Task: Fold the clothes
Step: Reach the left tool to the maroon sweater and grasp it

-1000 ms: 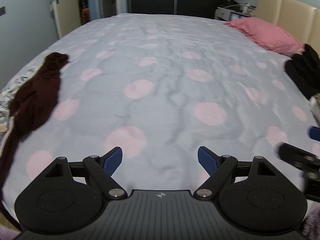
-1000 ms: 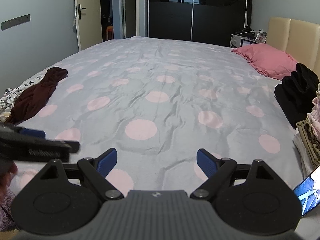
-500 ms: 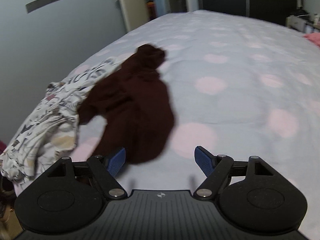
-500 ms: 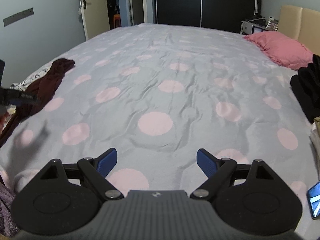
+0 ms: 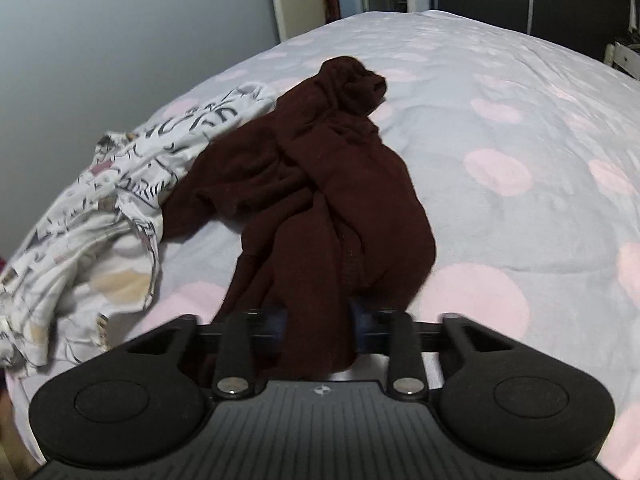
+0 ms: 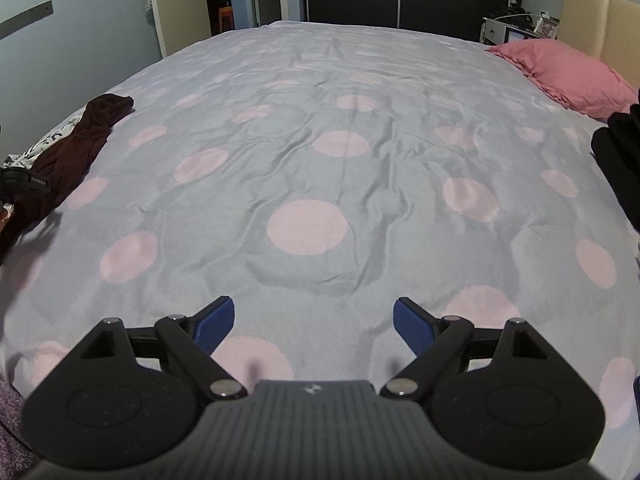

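Grab step: left tongs, bottom centre of the left view, have just been closing and now pinch the near end of the maroon garment on the bed. Right tongs gape wide over bare cover. Best to lift slowly, clear of the printed garment at left, then drag to mid-bed.

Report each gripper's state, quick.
Left gripper: jaws have just been closing, now shut on the dark maroon garment.
Right gripper: open, nothing between its fingers.
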The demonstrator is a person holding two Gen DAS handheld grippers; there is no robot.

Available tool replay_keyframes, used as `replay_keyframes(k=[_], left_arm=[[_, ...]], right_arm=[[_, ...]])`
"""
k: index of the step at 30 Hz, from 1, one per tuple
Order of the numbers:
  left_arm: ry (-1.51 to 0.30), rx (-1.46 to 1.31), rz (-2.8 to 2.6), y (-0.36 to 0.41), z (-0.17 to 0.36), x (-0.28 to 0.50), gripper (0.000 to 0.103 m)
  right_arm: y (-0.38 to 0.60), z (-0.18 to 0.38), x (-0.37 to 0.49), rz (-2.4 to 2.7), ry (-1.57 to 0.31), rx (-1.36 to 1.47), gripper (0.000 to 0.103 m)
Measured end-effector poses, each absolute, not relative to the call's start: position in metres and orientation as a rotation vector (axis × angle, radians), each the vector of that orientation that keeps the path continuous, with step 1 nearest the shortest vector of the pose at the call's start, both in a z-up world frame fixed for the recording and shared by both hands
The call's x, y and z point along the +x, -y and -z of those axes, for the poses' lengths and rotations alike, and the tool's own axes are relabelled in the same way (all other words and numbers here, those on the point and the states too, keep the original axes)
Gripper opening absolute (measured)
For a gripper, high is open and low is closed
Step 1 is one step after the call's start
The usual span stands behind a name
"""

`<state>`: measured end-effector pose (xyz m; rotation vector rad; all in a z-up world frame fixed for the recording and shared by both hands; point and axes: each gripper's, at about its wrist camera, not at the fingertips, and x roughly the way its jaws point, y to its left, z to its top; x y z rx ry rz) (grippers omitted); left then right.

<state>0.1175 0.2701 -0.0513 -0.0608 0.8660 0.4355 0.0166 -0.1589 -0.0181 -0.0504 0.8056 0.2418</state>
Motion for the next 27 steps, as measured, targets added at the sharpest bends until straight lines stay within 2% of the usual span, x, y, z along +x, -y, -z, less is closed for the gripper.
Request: replay_keyframes(k=[4, 9, 16, 27], left_arm=[[-0.817, -0.047, -0.300, -0.242, 0.029, 0.104, 0.014], [-0.777, -0.003, -0.112, -0.177, -0.003, 0.084, 0.014], [-0.811, -0.014, 0.144, -0.097, -0.022, 0.026, 0.014], [-0.859, 0.029, 0.555, 0.021, -0.030, -0.057, 0.014]], right_arm=[[0.158, 0.013, 0.013, -0.250, -0.783, -0.048, 0.088], [0.160, -0.002, 0.005, -0.250, -0.733, -0.046, 0.088], [0.178, -0.024, -0.011, -0.219, -0.674, -0.043, 0.088], [0.232, -0.065, -0.024, -0.233, -0.732, -0.026, 0.085]])
